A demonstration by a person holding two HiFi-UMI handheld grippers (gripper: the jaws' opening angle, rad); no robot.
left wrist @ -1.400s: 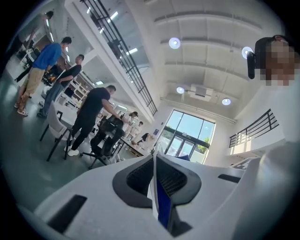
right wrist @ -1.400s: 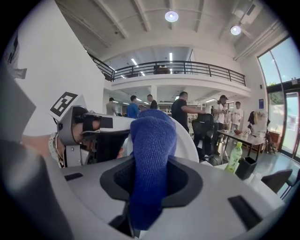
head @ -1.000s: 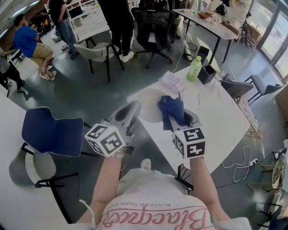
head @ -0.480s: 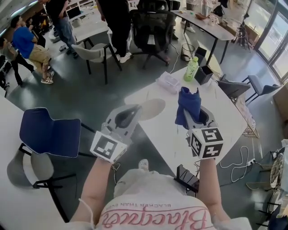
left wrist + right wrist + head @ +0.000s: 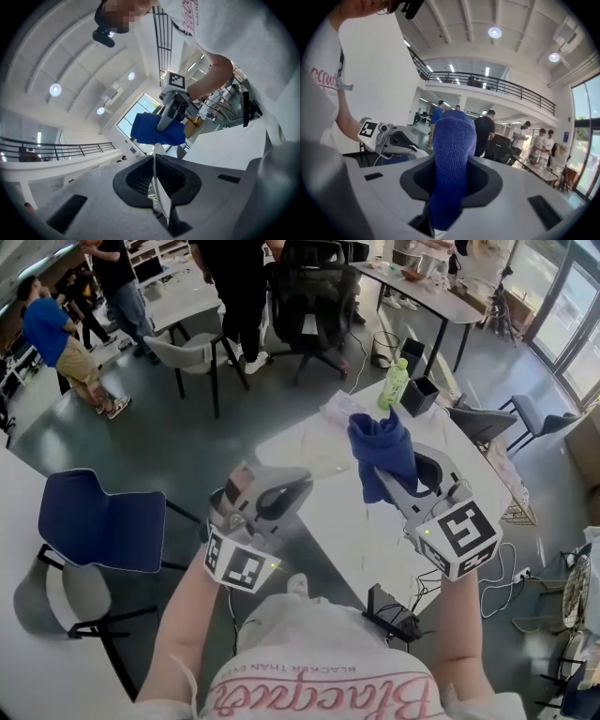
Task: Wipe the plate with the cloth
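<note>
Plate (image 5: 158, 185) sits pinched on edge in the left gripper (image 5: 272, 488), and the right gripper (image 5: 401, 476), clamped on the blue cloth (image 5: 382, 448), hovers near on its right, not touching.

Left gripper (image 5: 292, 487), right gripper (image 5: 394, 471): jaws clamped, forearms extended forward.

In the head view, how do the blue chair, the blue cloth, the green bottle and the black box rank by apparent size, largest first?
1. blue chair
2. blue cloth, which looks bigger because it is held near the camera
3. green bottle and black box: about alike
</note>
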